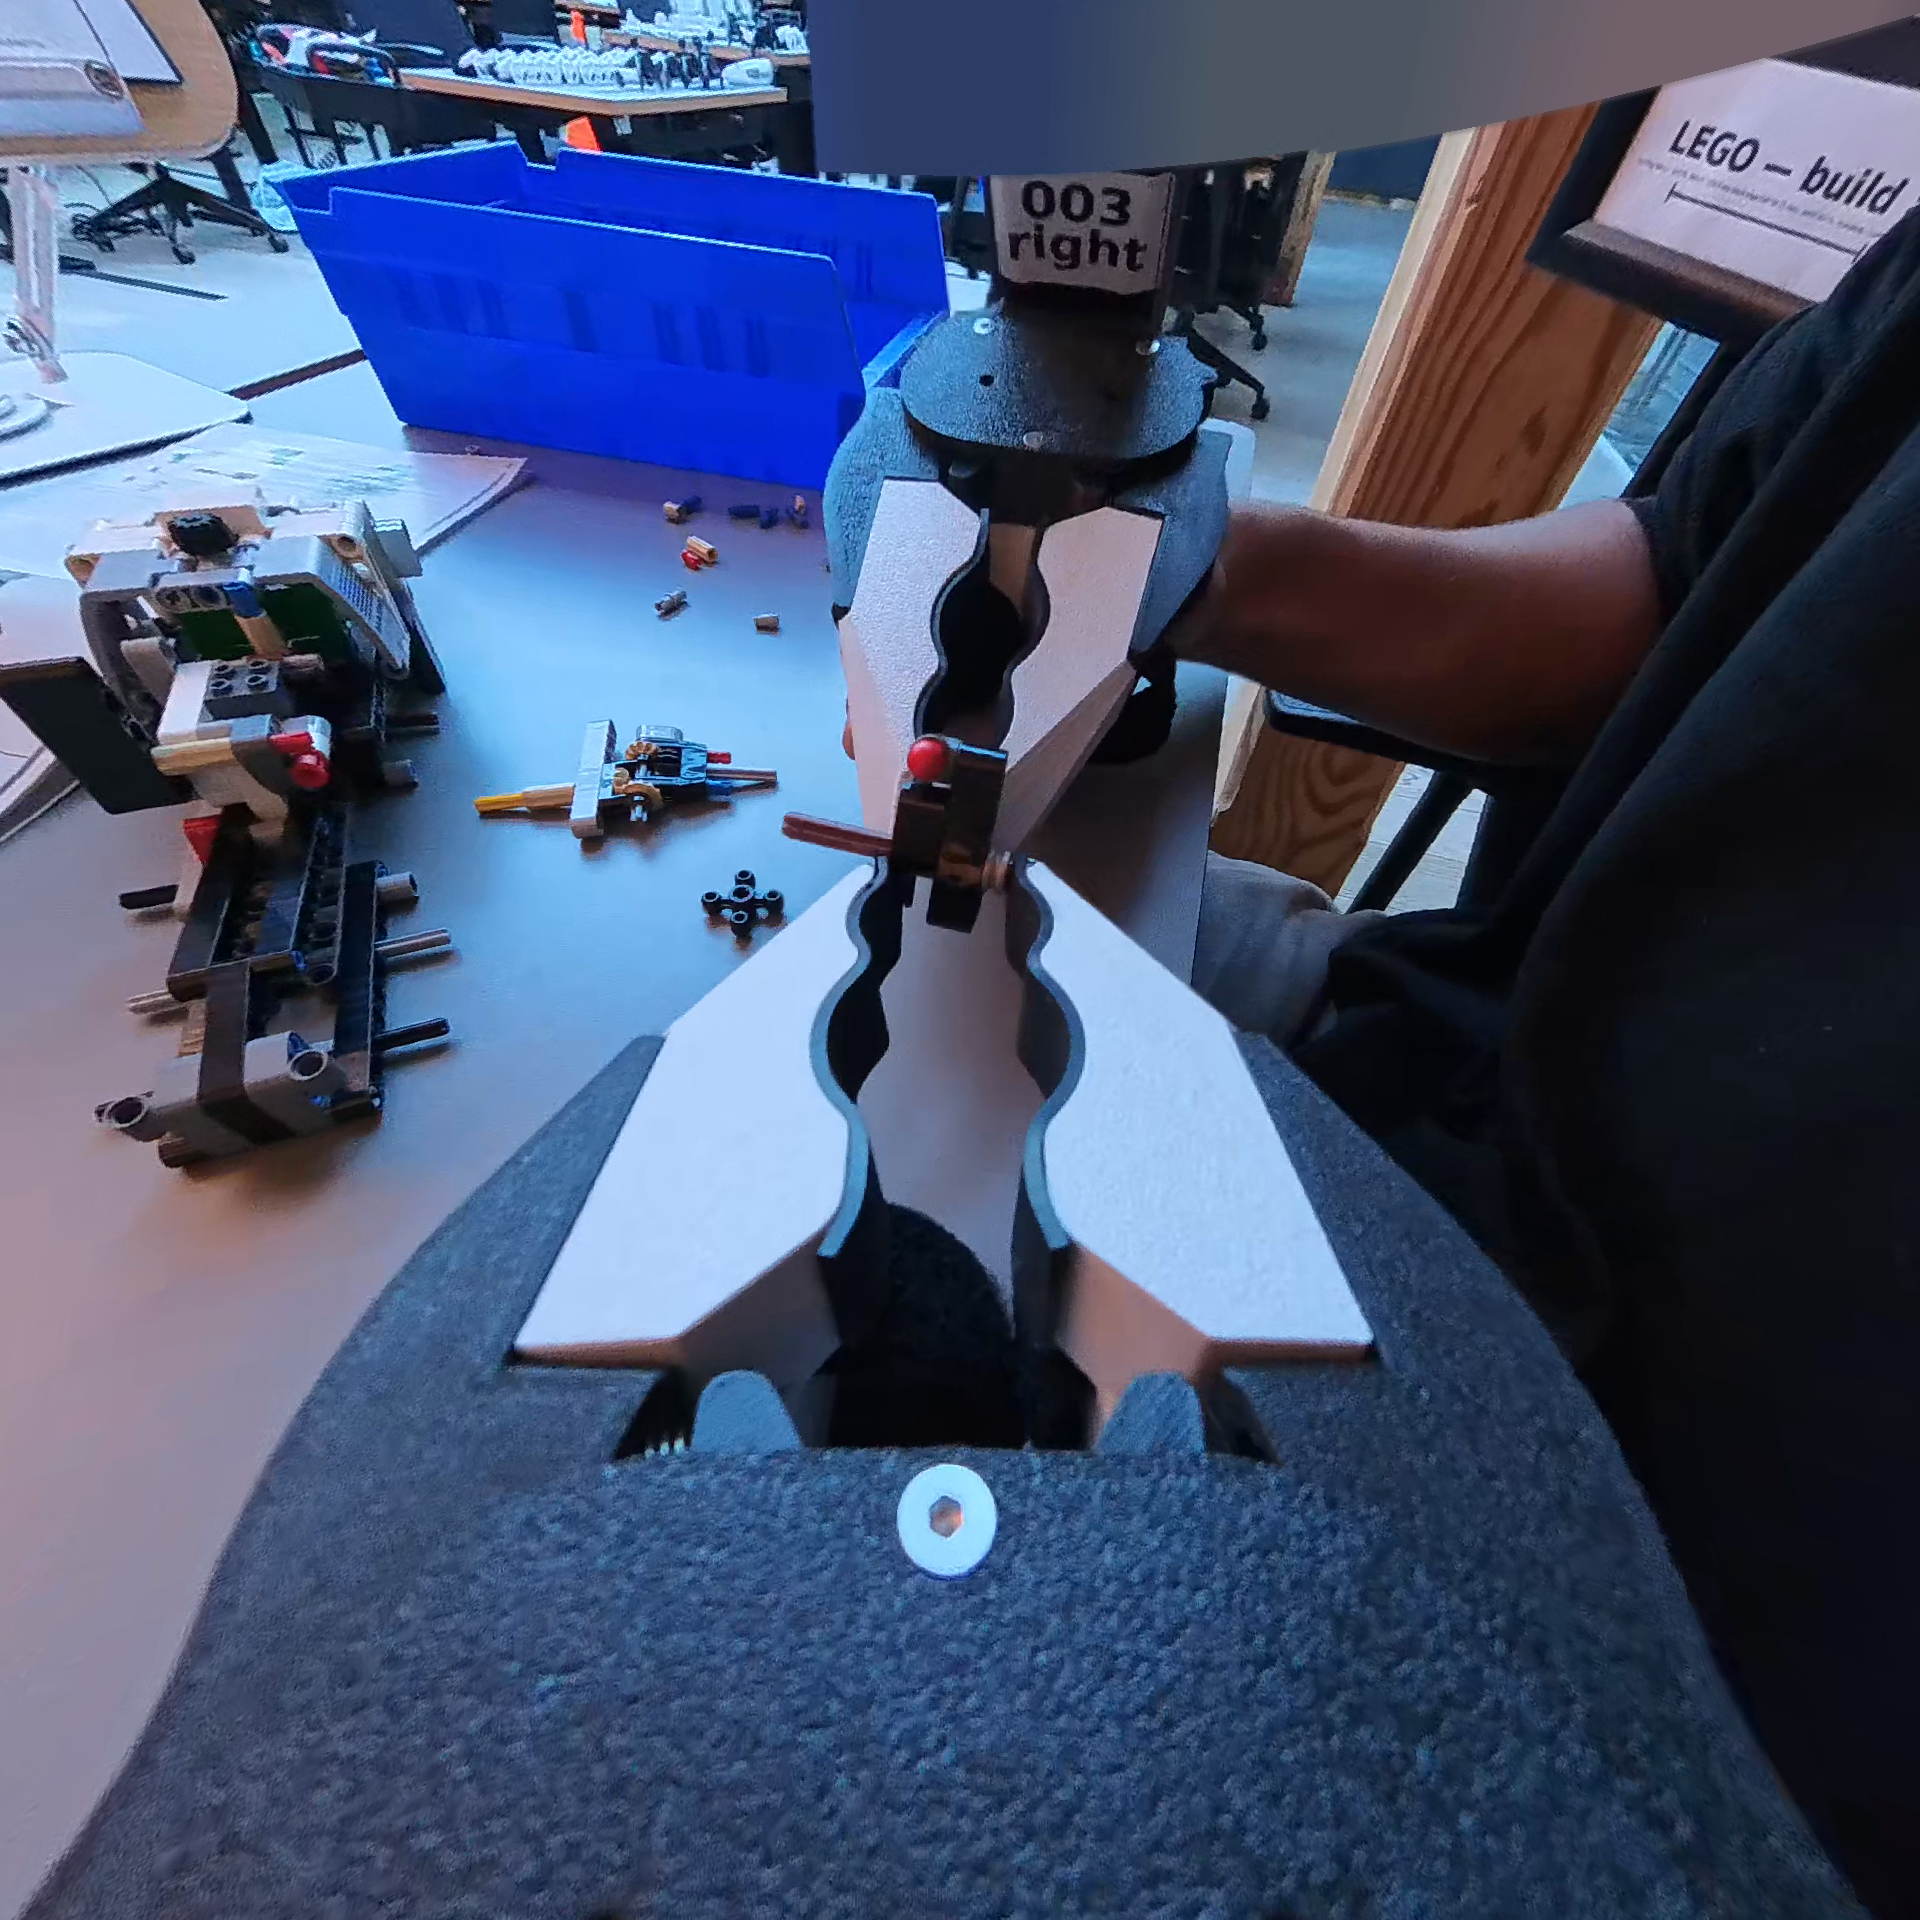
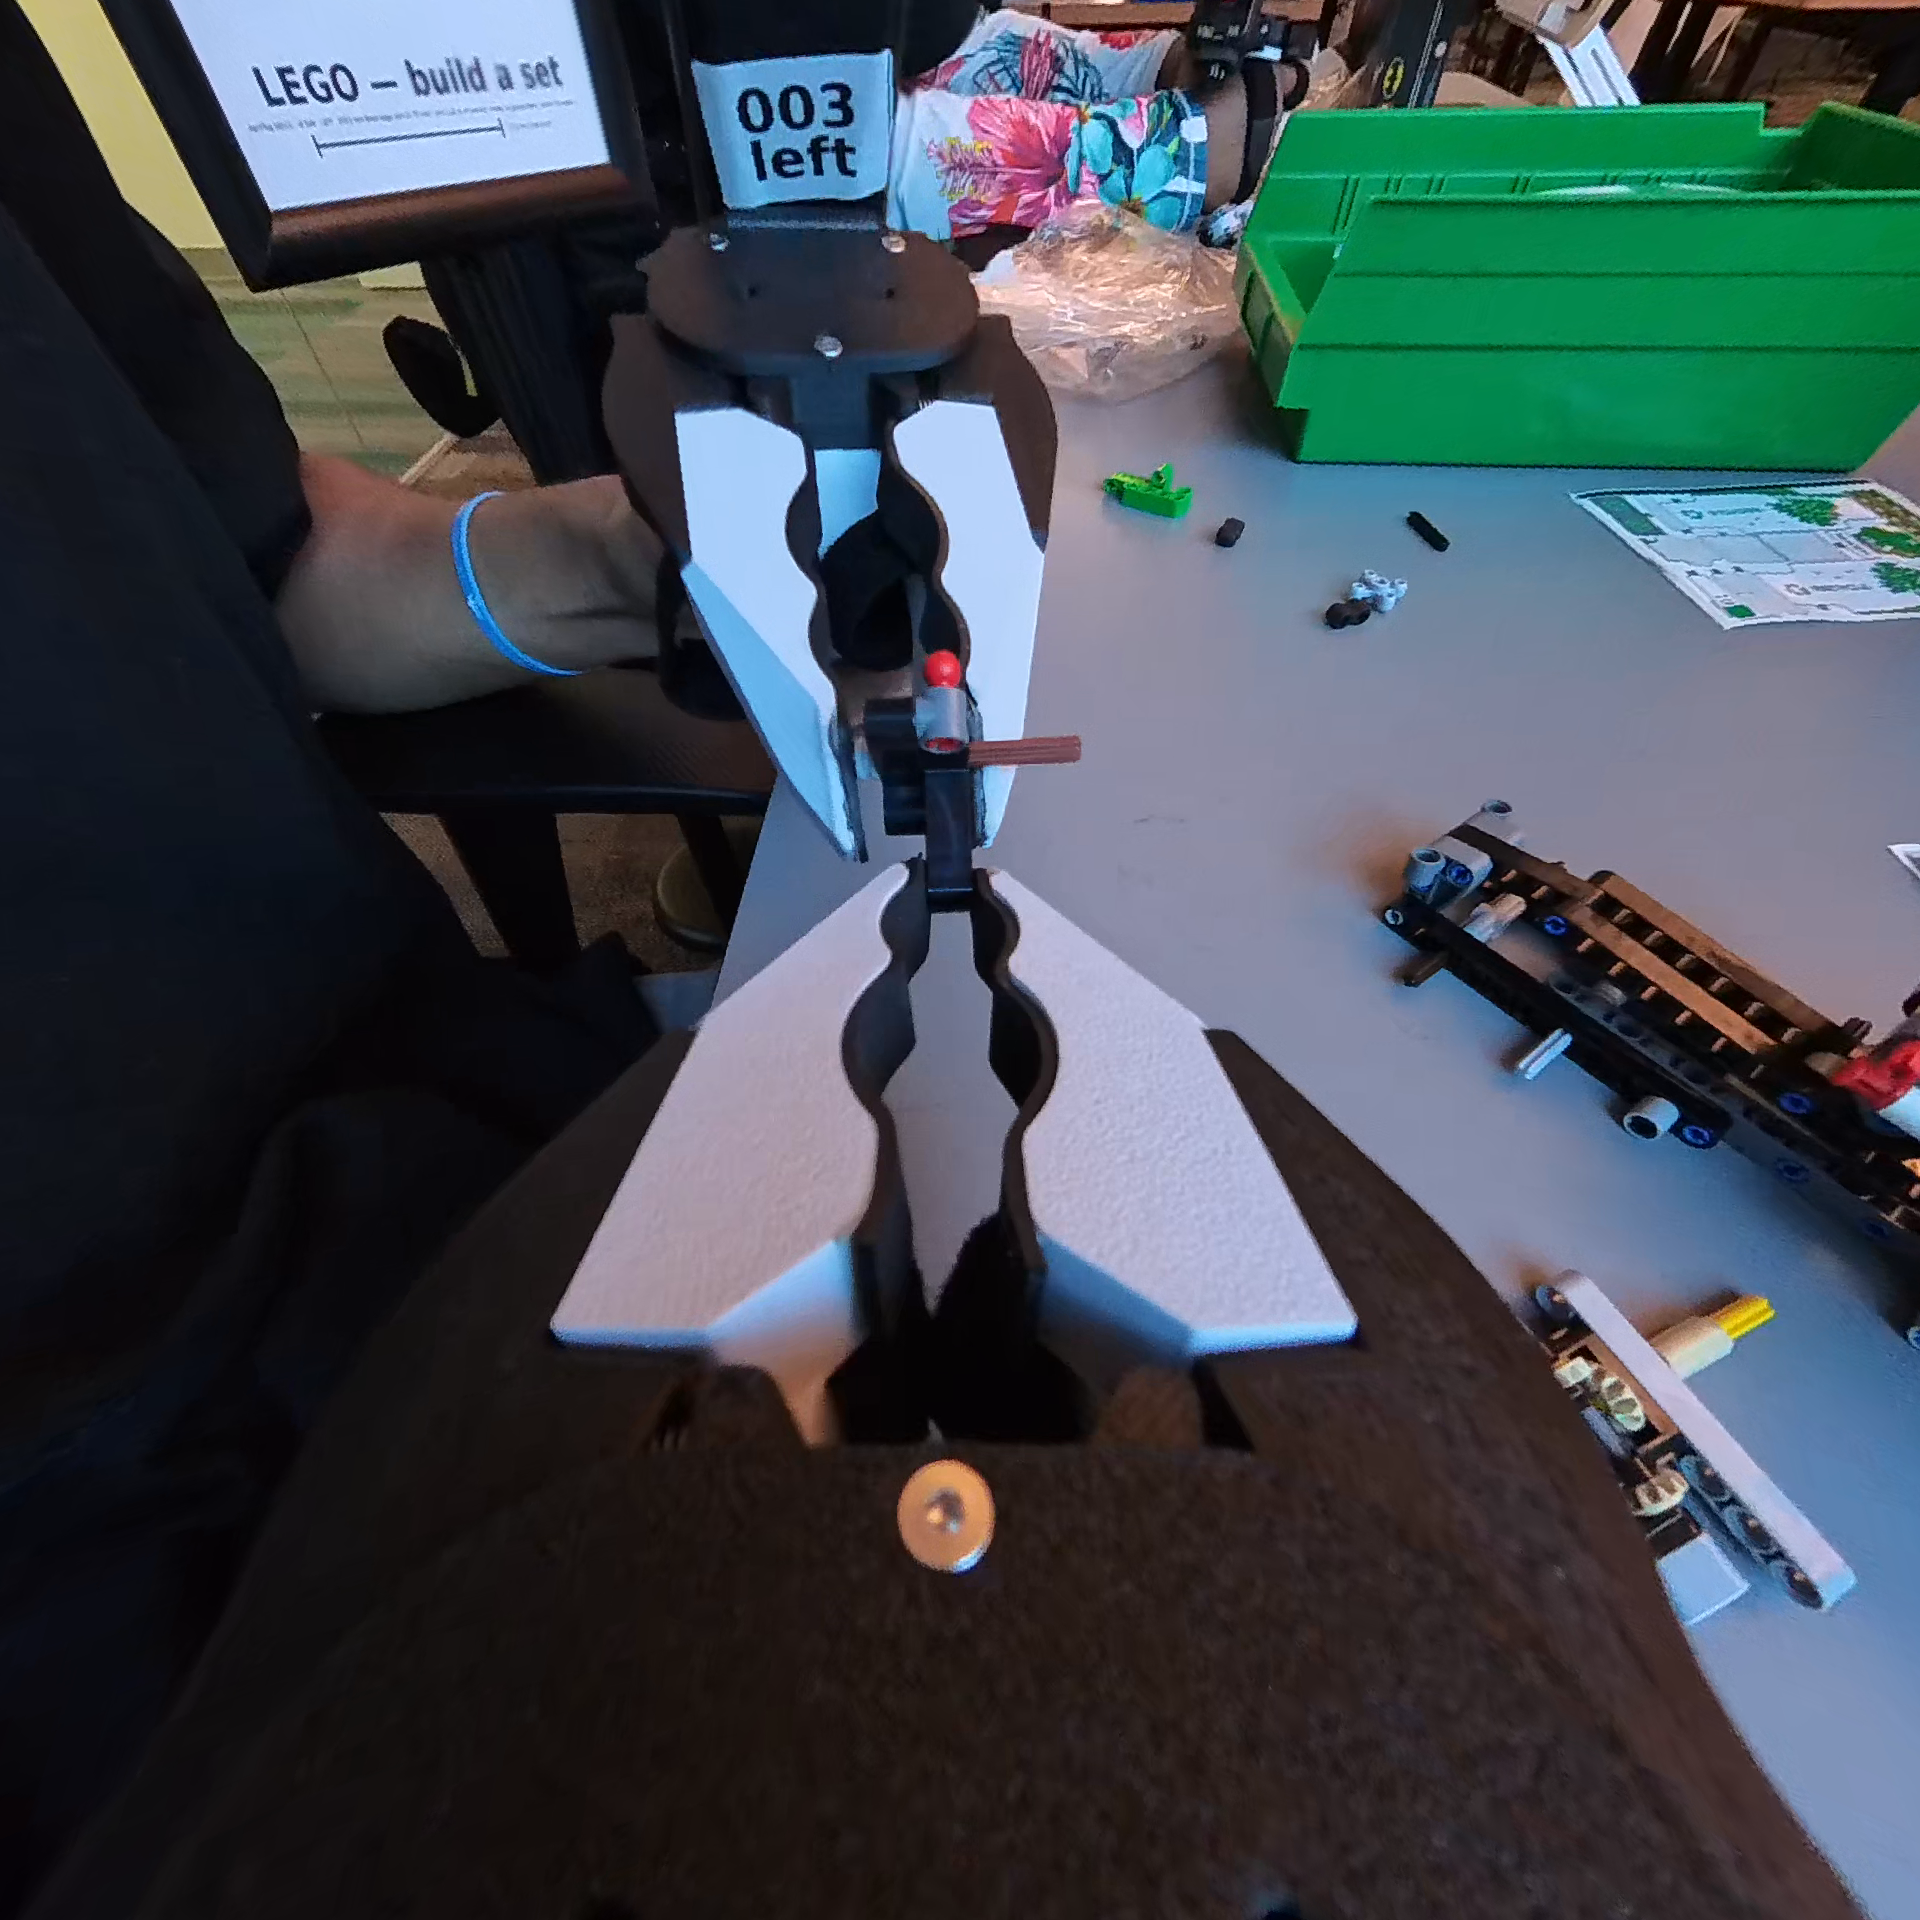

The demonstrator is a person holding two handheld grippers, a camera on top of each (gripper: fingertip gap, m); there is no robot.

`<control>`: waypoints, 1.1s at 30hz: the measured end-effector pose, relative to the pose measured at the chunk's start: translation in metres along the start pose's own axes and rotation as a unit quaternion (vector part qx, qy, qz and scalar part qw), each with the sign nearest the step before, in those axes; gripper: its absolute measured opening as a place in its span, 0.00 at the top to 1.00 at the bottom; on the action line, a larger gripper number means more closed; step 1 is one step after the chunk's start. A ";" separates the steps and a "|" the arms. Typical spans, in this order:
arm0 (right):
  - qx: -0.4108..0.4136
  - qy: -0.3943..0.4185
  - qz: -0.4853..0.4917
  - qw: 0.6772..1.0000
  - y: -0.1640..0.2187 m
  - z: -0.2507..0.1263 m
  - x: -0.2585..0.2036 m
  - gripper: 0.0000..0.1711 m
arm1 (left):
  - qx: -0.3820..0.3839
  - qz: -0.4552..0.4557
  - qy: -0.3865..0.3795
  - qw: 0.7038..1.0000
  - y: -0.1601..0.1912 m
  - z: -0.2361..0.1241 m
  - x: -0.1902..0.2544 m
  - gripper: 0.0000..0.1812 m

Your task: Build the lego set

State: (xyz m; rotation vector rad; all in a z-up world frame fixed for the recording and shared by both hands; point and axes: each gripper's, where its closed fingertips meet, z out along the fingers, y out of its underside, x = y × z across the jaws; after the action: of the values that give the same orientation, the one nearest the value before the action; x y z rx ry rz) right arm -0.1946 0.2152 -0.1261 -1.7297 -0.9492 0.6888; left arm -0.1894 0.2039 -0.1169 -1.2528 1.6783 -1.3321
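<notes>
Hanging above the table's (image 1: 540,1039) edge, a small black assembly (image 1: 948,821) with a red knob and brown axle is pinched between both grippers: the left gripper (image 1: 940,883) clamps its lower end, the right gripper (image 2: 948,883) the other.

Two grippers are showing, the left gripper (image 1: 945,883) and the right gripper (image 2: 945,883). Two storage bins are sitting on the table: one blue bin (image 1: 623,312) and one green bin (image 2: 1579,301). Two instruction sheets are lying flat (one per view): (image 1: 312,478) and (image 2: 1766,551).
</notes>
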 end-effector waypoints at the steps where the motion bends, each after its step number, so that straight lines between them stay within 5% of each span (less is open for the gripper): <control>1: -0.006 0.003 -0.001 1.000 0.001 0.000 0.001 0.96 | -0.004 0.003 -0.004 1.000 0.001 0.000 0.000 0.90; 33: -0.120 0.056 -0.082 0.988 0.023 0.005 0.007 0.96 | -0.109 0.049 -0.054 0.991 0.026 0.009 -0.007 0.91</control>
State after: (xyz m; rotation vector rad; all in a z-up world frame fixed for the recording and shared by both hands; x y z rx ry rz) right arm -0.1889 0.2195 -0.1494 -1.8522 -1.1166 0.3788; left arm -0.1865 0.2078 -0.1448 -1.3222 1.8203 -1.0253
